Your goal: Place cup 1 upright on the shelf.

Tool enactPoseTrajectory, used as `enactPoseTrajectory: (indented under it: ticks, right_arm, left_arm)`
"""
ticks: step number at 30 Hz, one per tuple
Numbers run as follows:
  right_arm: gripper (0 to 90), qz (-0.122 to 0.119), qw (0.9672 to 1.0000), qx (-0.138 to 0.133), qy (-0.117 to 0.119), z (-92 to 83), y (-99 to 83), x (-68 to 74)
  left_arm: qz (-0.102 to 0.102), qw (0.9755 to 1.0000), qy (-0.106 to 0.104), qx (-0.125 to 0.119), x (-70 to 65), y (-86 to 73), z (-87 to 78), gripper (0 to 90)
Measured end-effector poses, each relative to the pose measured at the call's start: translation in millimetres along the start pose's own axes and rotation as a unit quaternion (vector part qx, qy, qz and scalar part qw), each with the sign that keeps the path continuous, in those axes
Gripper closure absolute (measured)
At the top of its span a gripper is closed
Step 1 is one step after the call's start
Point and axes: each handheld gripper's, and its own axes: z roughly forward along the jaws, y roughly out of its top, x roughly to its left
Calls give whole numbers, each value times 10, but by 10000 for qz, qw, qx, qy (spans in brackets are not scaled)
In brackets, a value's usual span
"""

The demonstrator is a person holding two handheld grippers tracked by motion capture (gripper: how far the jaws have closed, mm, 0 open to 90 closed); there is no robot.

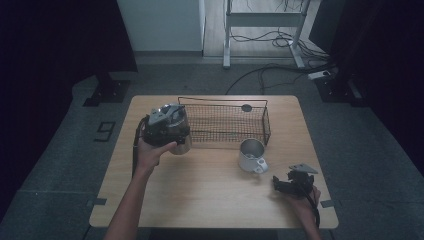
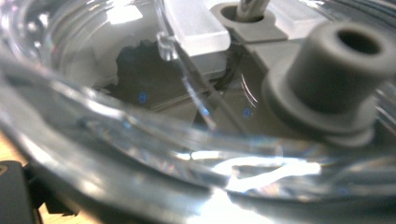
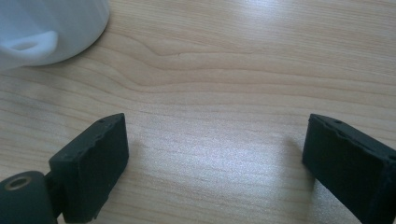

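While the left gripper is held raised at the basket's near left corner, a clear glass jar is gripped in it, pressed so close to its camera that the curved glass wall and a grey stopper are seen large in the left gripper view. The jar is probably carried there so it can be set into the basket just beyond it. The right gripper is rested on the table, its jaws spread with nothing between them, seemingly parked out of the way. The white mug stands ahead of it, up and to its left, apart from its jaws.
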Motion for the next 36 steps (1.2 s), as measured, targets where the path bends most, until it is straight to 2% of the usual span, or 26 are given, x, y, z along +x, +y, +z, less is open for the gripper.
enactPoseTrajectory:
  ticks: [8, 36]
  right_arm:
    - [69, -1, 10000, 1, 5, 0, 0, -1]
    - [69, -2, 10000, -9, 3, 1, -1, 0]
  left_arm:
    - [-49, 10000, -50, 0, -12, 50, 65, 37]
    - [-45, 10000, 5, 59, -35, 179, 239, 37]
